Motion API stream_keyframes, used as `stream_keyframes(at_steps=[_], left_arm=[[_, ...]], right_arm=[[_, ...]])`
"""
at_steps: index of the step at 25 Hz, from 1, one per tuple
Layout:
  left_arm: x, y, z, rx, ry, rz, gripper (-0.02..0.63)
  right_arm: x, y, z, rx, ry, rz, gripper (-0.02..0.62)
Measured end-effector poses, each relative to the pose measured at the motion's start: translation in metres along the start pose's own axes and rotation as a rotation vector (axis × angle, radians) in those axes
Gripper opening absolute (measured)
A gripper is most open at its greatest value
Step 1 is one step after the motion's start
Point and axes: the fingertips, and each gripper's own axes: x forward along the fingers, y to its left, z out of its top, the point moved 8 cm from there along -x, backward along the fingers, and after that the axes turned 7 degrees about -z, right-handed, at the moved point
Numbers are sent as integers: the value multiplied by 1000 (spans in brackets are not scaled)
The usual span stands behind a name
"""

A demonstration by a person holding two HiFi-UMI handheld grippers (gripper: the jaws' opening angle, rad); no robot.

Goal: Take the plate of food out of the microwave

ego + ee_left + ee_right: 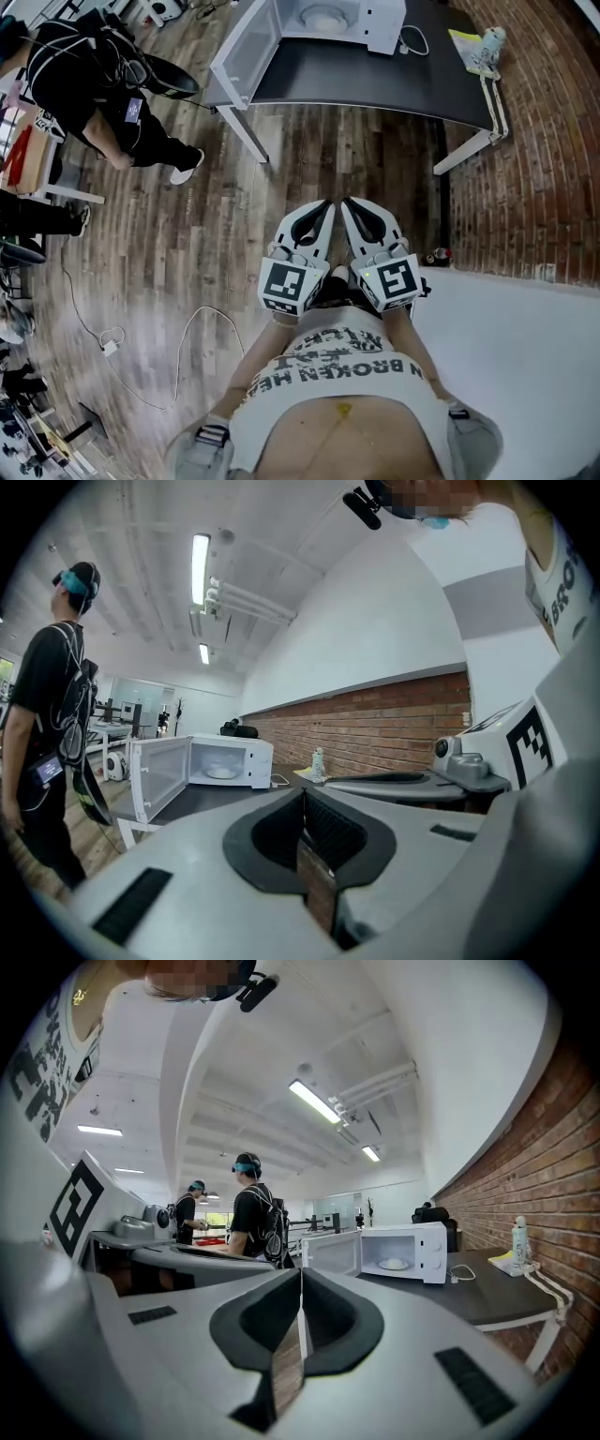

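A white microwave (328,23) stands on the dark table (375,89) at the top of the head view, its door (242,52) swung open to the left. Inside it lies a white plate of food (324,16), also visible in the left gripper view as the plate (221,772) and in the right gripper view as the plate (395,1264). My left gripper (326,208) and right gripper (349,204) are held side by side close to my body, well short of the table. Both are shut with nothing between the jaws.
A person in black (103,94) stands left of the table; another person (192,1218) stands further back. A white cable (412,39) and a bottle (491,39) with papers lie on the table's right part. A brick wall (534,141) runs along the right. A cable (150,347) trails over the wooden floor.
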Motion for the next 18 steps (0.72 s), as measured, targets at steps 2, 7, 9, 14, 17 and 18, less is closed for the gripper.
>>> stream_keyframes(at_steps=[2,7,9,14,17,18], left_arm=[[12,17,7,1,-9,-17,9],[42,67,20,5,-22,-62,8],[52,87,27,0,-29,-80,8],[67,131,41,-1,-38,-74,8],[71,152,46,-2,-33,-67,9],[72,158,48,0,-31,-65,8]], right_arm=[[17,-6,4,-1,-3,-13,9],[70,-21,15,-1,-8,-39,9],[91,-24,20,-5,-14,-48,9],[138,-27,28,-8,-26,-46,9],[160,-27,31,-12,-28,-45,9],[167,-26,32,-14,-26,-45,9]])
